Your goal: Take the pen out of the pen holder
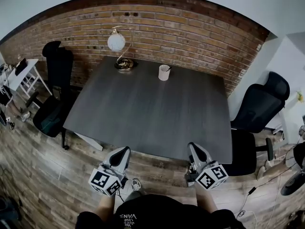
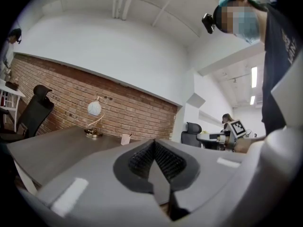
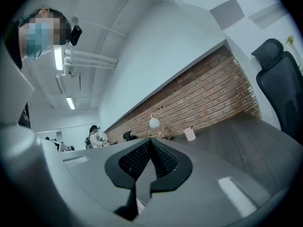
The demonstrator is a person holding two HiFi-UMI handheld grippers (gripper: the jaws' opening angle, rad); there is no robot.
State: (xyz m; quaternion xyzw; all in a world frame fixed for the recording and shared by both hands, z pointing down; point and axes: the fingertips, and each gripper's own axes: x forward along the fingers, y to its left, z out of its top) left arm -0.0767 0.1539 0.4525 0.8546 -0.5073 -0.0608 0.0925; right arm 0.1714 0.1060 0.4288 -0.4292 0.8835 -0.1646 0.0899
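You hold both grippers just short of the table's (image 1: 143,109) near edge, pointing across it. Your left gripper (image 1: 124,151) has its jaws pressed together with nothing between them. Your right gripper (image 1: 194,149) is the same, closed and empty. The pen holder (image 1: 164,73) stands upright near the far edge, to the right of the lamp (image 1: 117,42) and well apart from both grippers. The pen (image 1: 168,68) sits inside it, its dark tip showing above the rim.
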